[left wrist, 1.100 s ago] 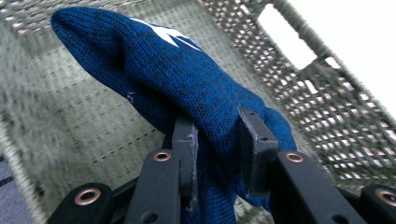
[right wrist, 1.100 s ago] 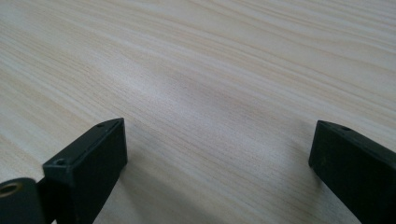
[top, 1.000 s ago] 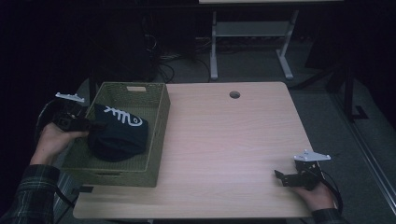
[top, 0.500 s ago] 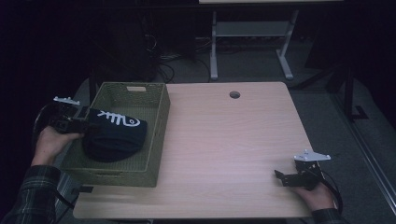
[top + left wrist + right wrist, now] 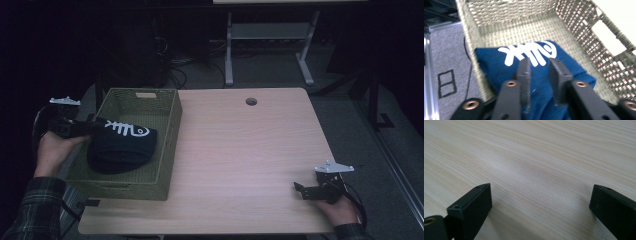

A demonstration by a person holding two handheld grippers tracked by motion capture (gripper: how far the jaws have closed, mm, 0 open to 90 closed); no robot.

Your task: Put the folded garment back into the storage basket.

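At about 9 o'clock in the high view, the left gripper (image 5: 89, 128) reaches over the near left rim of the woven olive basket (image 5: 170, 145), its fingers (image 5: 525, 75) pinching a fold of the dark blue cloth (image 5: 120, 150). The cloth is soft and bunched into a rounded heap, navy in the left gripper view, almost black from above, and carries a white fish-skeleton print (image 5: 126, 130) near its top edge. It sits inside the basket toward the left wall, its upper corner lifted to the rim where the fingers hold it. In the left gripper view the cloth (image 5: 544, 95) bulges between the two fingers, which stand close together with fabric between them; its lower part is cut off by the frame's edge, and the print (image 5: 529, 53) is blurred. How much of the cloth rests on the basket floor cannot be told.

The pale wooden surface (image 5: 250, 160) has a round cable hole (image 5: 251, 101) at 12 o'clock.

At about 4 o'clock the right gripper (image 5: 300, 189) rests low at the surface's near right corner, held in a hand (image 5: 342, 210). In the right gripper view its fingers (image 5: 477, 202) are spread wide over bare wood (image 5: 536, 157), holding nothing.
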